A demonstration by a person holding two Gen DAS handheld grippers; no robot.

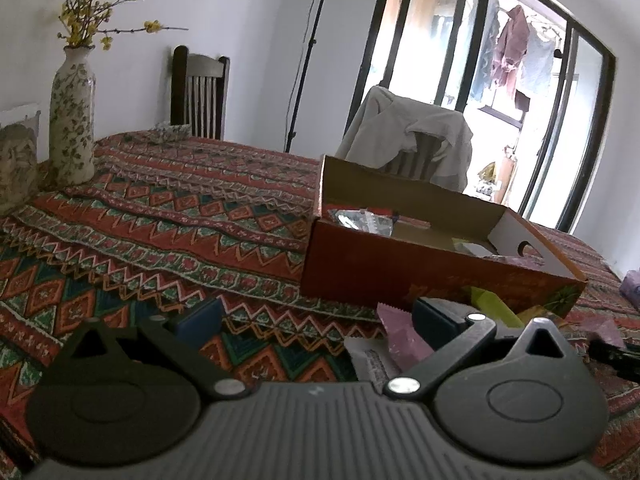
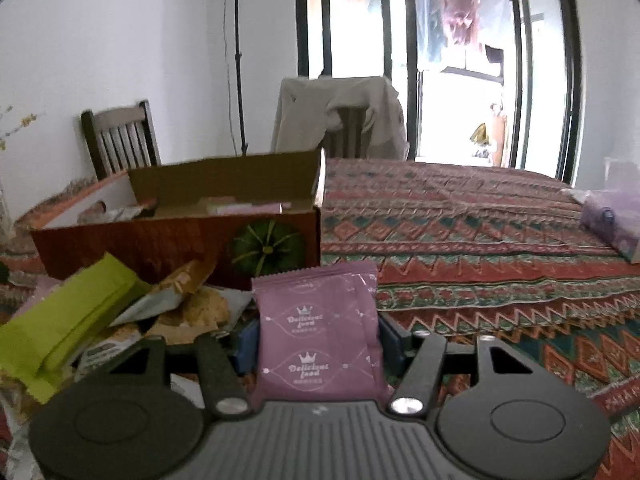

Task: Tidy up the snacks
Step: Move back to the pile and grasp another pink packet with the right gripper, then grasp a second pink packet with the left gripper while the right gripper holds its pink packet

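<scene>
An open orange-red cardboard box (image 1: 400, 268) (image 2: 160, 240) stands on the patterned tablecloth with a few wrapped snacks inside. In front of it lies a pile of snacks: a lime green packet (image 2: 60, 332), tan packets (image 2: 192, 304), a pink packet (image 1: 400, 336) and a white packet (image 1: 368, 360). My right gripper (image 2: 318, 340) is shut on a purple snack packet (image 2: 316, 320), which stands upright between both pads. My left gripper (image 1: 316, 320) is open with only tablecloth between its fingers, just left of the pile and in front of the box.
A flowered vase (image 1: 72, 120) with yellow sprigs stands at the table's far left. Two chairs (image 1: 200, 92) (image 2: 344, 120) stand behind the table, one draped with a jacket. A purple bag (image 2: 612, 216) lies at the right edge. Patterned cloth (image 2: 480, 240) stretches right of the box.
</scene>
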